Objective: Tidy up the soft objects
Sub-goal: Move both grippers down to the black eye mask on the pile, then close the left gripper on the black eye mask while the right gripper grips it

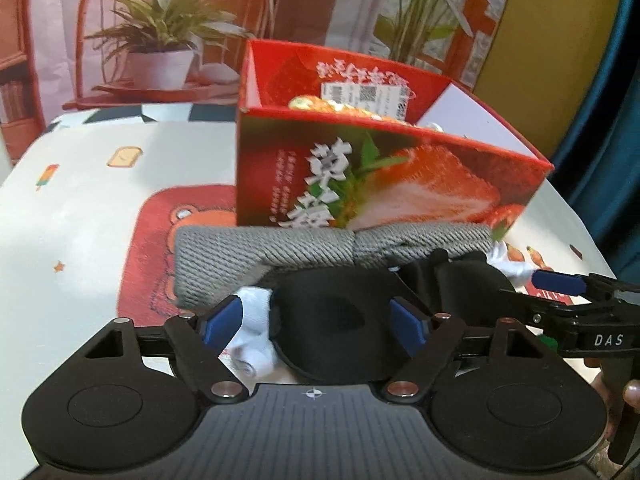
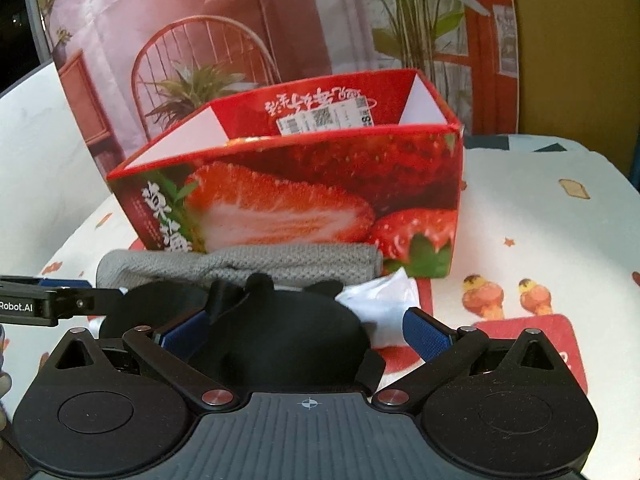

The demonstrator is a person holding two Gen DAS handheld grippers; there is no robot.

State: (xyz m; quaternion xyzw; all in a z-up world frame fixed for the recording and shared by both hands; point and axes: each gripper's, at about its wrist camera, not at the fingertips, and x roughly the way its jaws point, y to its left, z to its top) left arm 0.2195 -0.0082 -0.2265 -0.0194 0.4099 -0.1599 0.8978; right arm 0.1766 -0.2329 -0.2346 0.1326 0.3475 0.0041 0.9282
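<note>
Left tongs (image 1: 318,322) wide, straddling black cloth (image 1: 320,316), pads clear. Right tongs (image 2: 304,334) wide, same cloth, no grip. Grey towel (image 1: 264,252), box (image 1: 384,176) at 12 o'clock.

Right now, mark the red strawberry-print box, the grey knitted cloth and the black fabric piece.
Red strawberry-print cardboard box (image 2: 320,200), right wrist view, front wall.
Grey knitted cloth (image 1: 264,252), left wrist view, top fold.
Black fabric piece (image 2: 288,340), right wrist view, rounded middle.

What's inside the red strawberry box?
Over the rim of the red strawberry box only a bit shows: something shiny, yellow and orange, near the white label stuck on the inside back wall. The front wall hides the rest, so I can't tell what it is.
</note>
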